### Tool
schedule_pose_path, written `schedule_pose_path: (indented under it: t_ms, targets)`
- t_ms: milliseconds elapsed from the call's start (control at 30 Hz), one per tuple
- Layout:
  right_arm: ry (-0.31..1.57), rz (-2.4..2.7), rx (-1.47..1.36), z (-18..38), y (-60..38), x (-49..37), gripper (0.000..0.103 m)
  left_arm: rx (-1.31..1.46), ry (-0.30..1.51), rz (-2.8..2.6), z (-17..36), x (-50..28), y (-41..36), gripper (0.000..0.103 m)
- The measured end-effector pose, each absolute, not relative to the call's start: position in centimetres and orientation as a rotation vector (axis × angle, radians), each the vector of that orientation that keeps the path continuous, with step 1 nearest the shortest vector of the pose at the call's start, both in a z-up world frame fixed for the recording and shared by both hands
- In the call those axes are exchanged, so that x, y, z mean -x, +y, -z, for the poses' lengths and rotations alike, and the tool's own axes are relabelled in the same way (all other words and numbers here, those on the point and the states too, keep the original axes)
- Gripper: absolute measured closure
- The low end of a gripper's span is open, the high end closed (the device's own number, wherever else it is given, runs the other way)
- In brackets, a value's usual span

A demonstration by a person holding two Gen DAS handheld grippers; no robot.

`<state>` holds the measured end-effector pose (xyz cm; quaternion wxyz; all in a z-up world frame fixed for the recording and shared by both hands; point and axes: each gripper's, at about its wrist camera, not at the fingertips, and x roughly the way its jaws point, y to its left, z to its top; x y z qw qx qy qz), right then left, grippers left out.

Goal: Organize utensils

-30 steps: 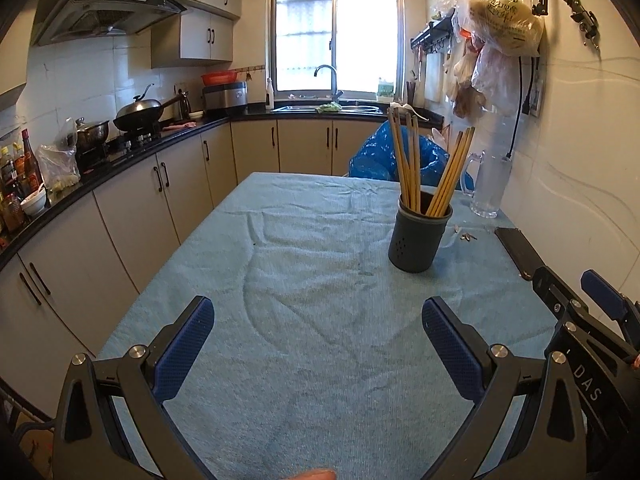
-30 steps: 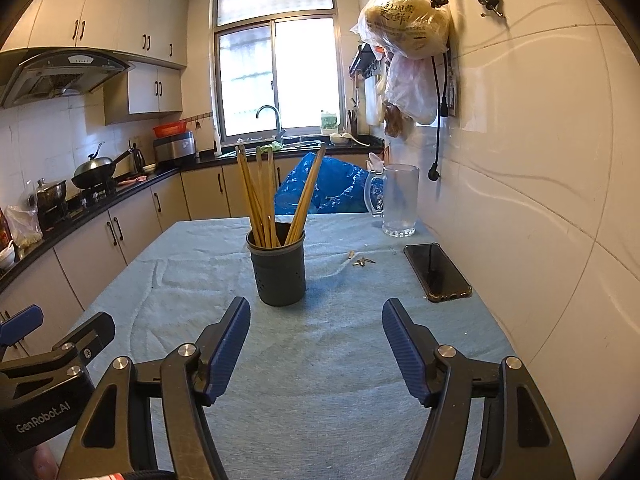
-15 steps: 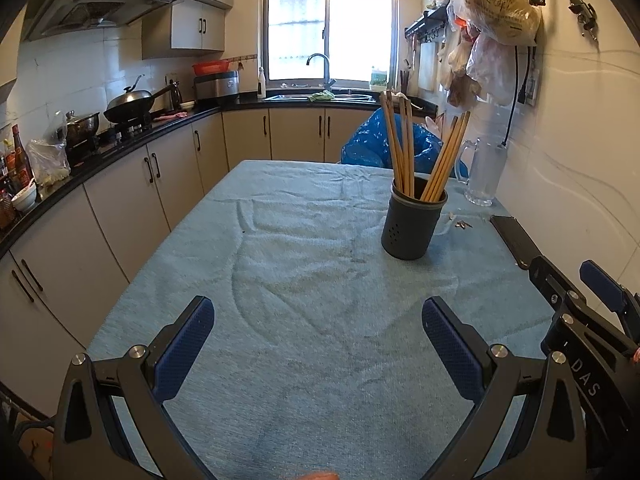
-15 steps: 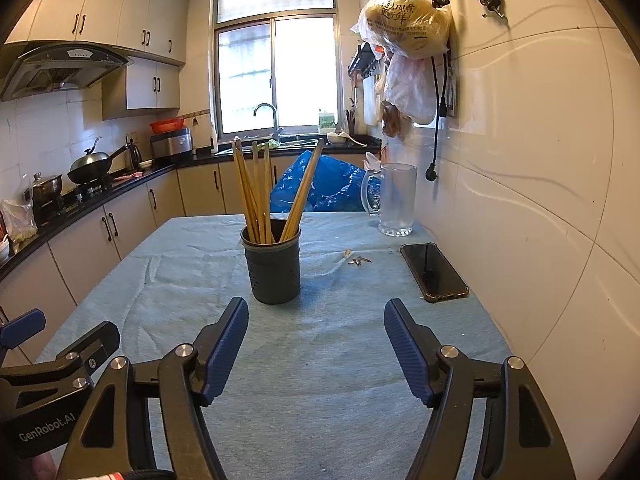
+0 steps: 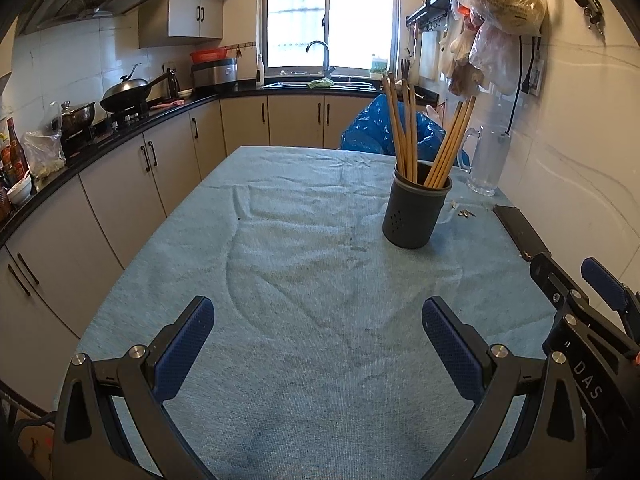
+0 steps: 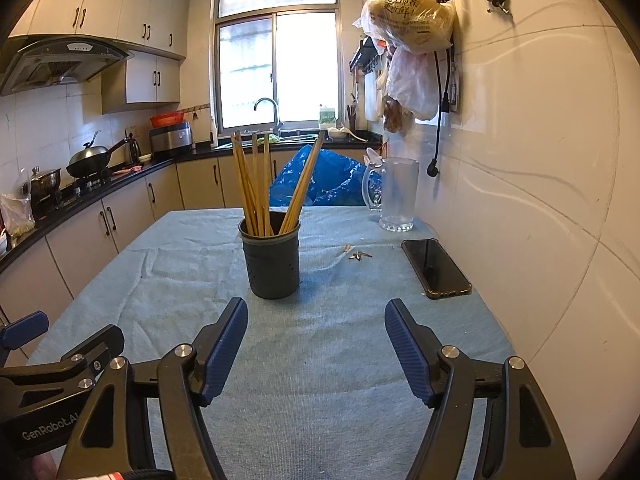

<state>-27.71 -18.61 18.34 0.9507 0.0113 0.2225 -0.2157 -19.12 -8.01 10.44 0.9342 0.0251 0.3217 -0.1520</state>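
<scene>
A dark grey utensil holder stands upright on the blue table cloth, right of centre; it also shows in the right wrist view. Several wooden chopsticks stand in it, leaning left and right, and show in the right wrist view too. My left gripper is open and empty, low over the cloth, well short of the holder. My right gripper is open and empty, just in front of the holder. Each gripper shows at the edge of the other's view.
A black phone lies near the right wall, with small keys and a glass pitcher beyond. A blue bag sits past the table's far edge. Counters with a stove run along the left.
Both grippers have moved a little forward toward the holder, which looks nearer and larger. Both stay open and empty.
</scene>
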Motion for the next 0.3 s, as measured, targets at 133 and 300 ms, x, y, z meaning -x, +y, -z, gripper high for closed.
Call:
schedule_pose_path:
  t_ms: [133, 300]
  targets:
    - [0.467, 0.436, -0.028, -18.08, -18.83, 27.40, 0.027, -0.054, 0.668, 0.302, -10.14, 18.77, -8.09, 0.000]
    - [0.488, 0.436, -0.037, -17.65, -19.25, 26.85, 0.027, -0.048, 0.687, 0.301, -9.76, 18.13, -8.20, 0.000]
